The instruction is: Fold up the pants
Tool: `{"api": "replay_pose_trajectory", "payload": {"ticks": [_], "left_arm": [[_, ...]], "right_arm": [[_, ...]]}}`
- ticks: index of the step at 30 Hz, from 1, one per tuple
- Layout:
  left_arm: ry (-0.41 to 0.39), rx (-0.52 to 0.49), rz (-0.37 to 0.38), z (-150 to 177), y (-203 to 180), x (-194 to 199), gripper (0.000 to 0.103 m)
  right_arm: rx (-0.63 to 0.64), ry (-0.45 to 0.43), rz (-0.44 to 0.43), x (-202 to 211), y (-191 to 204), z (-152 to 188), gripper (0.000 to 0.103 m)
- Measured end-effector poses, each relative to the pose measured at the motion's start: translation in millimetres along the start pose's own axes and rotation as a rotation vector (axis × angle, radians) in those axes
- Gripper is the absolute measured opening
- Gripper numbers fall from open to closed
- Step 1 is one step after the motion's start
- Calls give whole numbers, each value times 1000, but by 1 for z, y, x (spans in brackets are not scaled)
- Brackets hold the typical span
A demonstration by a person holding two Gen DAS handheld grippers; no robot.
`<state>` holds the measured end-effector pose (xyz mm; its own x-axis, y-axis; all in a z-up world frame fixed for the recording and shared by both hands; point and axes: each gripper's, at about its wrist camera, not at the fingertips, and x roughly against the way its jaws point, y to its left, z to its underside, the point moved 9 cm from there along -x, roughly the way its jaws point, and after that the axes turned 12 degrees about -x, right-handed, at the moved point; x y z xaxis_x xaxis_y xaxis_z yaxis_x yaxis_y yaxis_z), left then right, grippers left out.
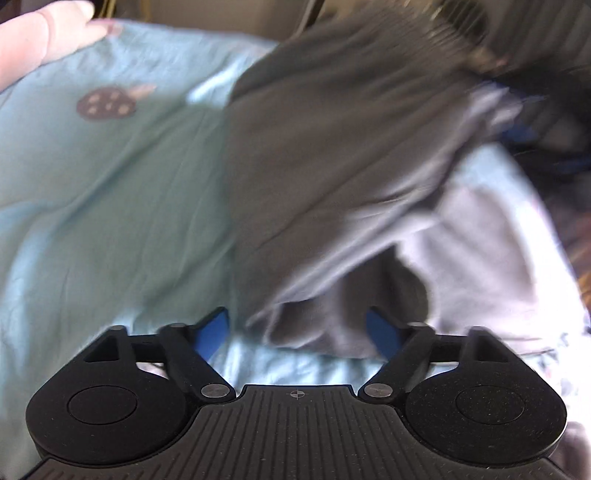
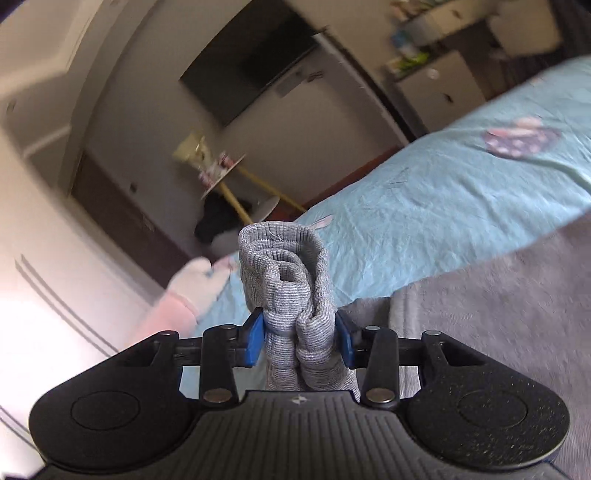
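Note:
The grey pants (image 1: 332, 147) lie rumpled and motion-blurred on a light blue bedsheet (image 1: 110, 184), one part turned over so a paler side shows. My left gripper (image 1: 299, 334) hangs over their near edge, open; grey cloth lies between its blue pads (image 1: 212, 332), which stand wide and do not press it. In the right wrist view my right gripper (image 2: 301, 339) is shut on a bunched, ribbed grey cuff (image 2: 288, 273) of the pants that sticks up past the pads. More of the pants (image 2: 498, 314) spreads at the lower right.
The bedsheet (image 2: 443, 203) carries small printed patches. A pink and white soft thing (image 1: 44, 33) lies at the bed's edge. Beyond the bed are a wall television (image 2: 251, 62), a small round table with yellow legs (image 2: 225, 173) and pale cabinets (image 2: 436, 88).

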<state>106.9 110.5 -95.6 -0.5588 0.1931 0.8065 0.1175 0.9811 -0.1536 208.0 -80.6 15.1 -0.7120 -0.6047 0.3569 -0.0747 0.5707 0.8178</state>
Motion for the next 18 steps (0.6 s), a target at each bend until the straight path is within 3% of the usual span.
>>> {"api": "replay_pose_trajectory", "payload": {"ticks": [1,2,6,9,11,12,13,15,18], "left_arm": [[14,16,-32,-1,2,-4,56],[13,35,-29,-3,3,-5,48],[-48,42,58,-8,-10,9,39],[-32,0,50,-7,-25,7,49],[-22,17,50,-7,-29,3,64],[-14,36,65,-7,-30,2,66],[-10,57,86,-6,-32,2,71],[-19,87,126,-6,-35,3,75],[-21,71,141,0,-44,6,81]], "right_arm": [[-19,-22,-2,13,-5,-3,39],[-34,-45,1,25,-10,-9,39],[-56,-137,79,76,-48,-26,40],[6,-162,250,97,-91,-28,44],[-19,-105,334,98,-123,-26,48],[-50,-82,365,99,-138,-25,49],[-77,-65,368,101,-148,-23,53],[-130,-44,349,102,-161,-19,72],[-197,1,301,95,-171,-12,77]]}}
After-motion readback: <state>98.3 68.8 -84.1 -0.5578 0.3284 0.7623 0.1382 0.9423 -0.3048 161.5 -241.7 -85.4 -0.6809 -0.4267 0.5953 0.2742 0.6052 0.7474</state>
